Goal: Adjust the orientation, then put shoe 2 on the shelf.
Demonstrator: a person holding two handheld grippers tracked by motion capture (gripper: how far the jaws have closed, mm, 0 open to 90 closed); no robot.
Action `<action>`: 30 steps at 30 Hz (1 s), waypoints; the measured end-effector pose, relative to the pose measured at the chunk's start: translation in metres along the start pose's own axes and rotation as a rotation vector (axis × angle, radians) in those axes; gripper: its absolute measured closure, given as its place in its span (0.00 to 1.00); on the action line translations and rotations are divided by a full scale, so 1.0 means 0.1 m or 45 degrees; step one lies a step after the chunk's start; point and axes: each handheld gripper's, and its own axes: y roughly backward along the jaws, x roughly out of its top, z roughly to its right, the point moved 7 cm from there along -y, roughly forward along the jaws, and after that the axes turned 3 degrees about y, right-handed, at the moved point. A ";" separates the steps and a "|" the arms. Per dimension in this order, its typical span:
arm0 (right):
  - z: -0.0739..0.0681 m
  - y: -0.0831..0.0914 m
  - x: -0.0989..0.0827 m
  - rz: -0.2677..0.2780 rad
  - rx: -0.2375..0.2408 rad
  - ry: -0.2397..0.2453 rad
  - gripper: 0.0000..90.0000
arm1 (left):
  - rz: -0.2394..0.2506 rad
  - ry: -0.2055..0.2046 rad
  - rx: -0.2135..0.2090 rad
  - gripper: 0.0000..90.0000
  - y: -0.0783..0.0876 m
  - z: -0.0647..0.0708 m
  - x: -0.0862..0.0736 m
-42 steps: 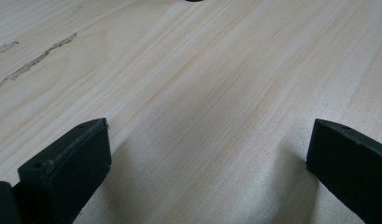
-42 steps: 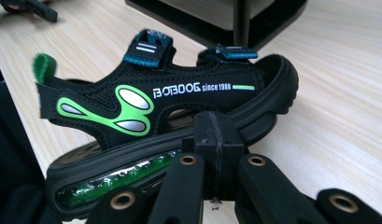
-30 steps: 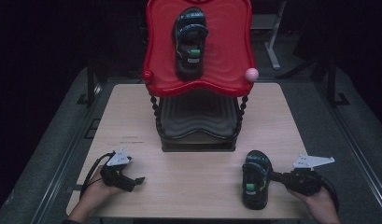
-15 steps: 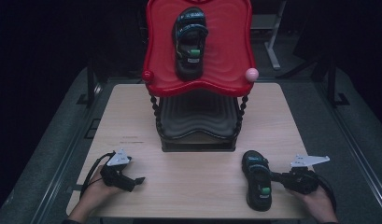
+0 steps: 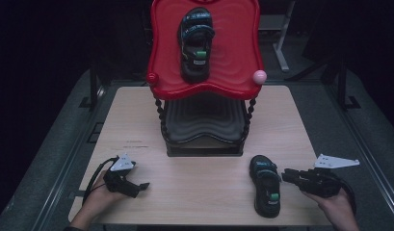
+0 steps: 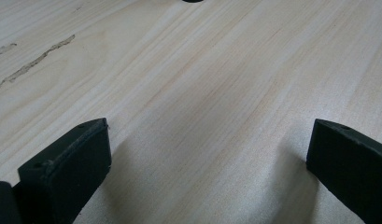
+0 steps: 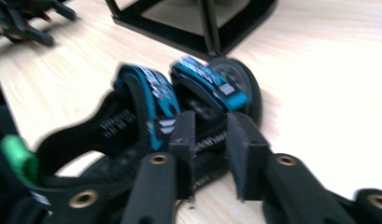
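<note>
On the desk (image 5: 300, 125), a pale wooden top, a 2-tier rack (image 5: 204, 139) stands at the middle toward the far edge. Its red upper tray (image 5: 233, 53) carries 1 black sandal with blue straps (image 5: 197, 41), toe pointing away; the dark lower tray (image 5: 204, 118) sits under it between beaded posts. A red knob (image 5: 152, 77) marks the tray's left front corner and a pink knob (image 5: 259, 75) the right.

Near the front edge, right of middle, lies a second sandal (image 5: 266, 185) flat on its sole, toe toward the rack, a green tab at its heel. In the right gripper view it (image 7: 146, 116) lies just ahead of the jaws, blurred, with the rack's black base behind it.

At the front right corner a hand (image 5: 336, 209) holds the right gripper (image 5: 287, 175), level and pointing left at the sandal's side. Its jaws have just been opening; they now stand a little apart, close against the sandal's sole edge, and no longer pinch it. Whether a pad touches the sole I cannot tell through the blur.

At the front left corner the other hand (image 5: 96, 199) holds the left gripper (image 5: 141, 185), resting low over bare wood. Its jaws (image 6: 202, 154) are spread wide with nothing between them.
</note>
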 end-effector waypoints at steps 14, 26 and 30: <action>-0.24 -0.08 0.26 0.098 0.182 0.061 0.49 | 0.000 0.001 0.000 0.00 0.00 0.00 0.00; -0.23 -0.35 0.25 0.029 0.255 0.088 0.57 | -0.001 0.001 -0.001 0.00 0.00 0.00 0.00; -0.21 -0.39 0.21 0.012 0.275 0.085 0.58 | 0.000 0.000 -0.001 0.00 0.00 0.00 0.00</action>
